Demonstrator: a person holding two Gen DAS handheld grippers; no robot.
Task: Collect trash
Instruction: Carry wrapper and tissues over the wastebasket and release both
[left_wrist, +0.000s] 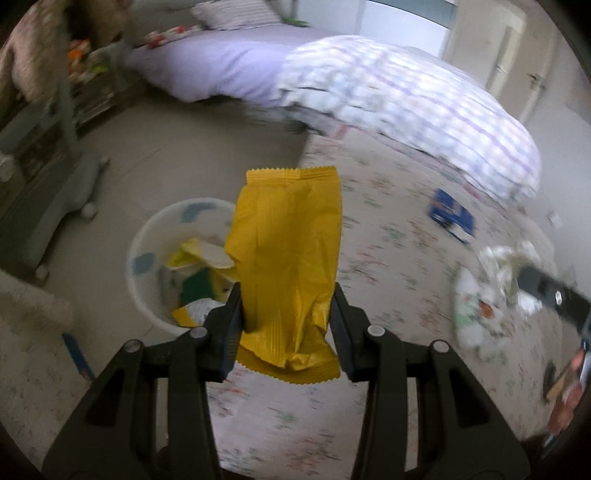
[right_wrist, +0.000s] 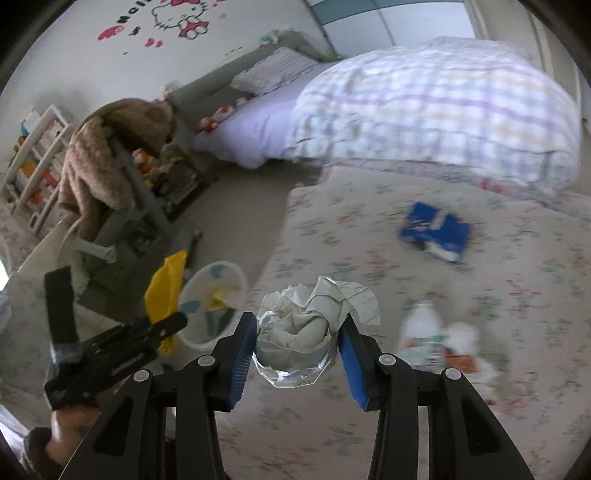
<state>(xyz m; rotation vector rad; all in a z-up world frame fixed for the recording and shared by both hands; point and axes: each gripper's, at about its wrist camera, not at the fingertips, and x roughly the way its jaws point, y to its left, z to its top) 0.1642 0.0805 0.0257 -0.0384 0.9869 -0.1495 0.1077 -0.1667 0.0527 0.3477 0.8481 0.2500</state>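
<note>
Left gripper (left_wrist: 286, 317) clamped on yellow wrapper (left_wrist: 286, 258) at frame centre, white bin (left_wrist: 147, 295) lower left of it, right gripper (right_wrist: 297, 339) grasping crumpled paper in a clear cup (right_wrist: 299, 332), blue packet (right_wrist: 436, 230) right on floral bedspread (right_wrist: 406, 424).

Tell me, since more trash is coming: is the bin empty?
Not empty: the white bin already holds yellow wrappers and other scraps.

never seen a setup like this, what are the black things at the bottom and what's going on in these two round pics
They are hand-held tongs, one per hand, each with a fisheye camera looking along its two fingers. The left tongs grip a yellow wrapper, near a white bin already holding scraps. The right tongs grip a clear cup stuffed with crumpled paper. On the flowered rug lie a blue packet and a blurred plastic bottle. A bed stands behind.
</note>
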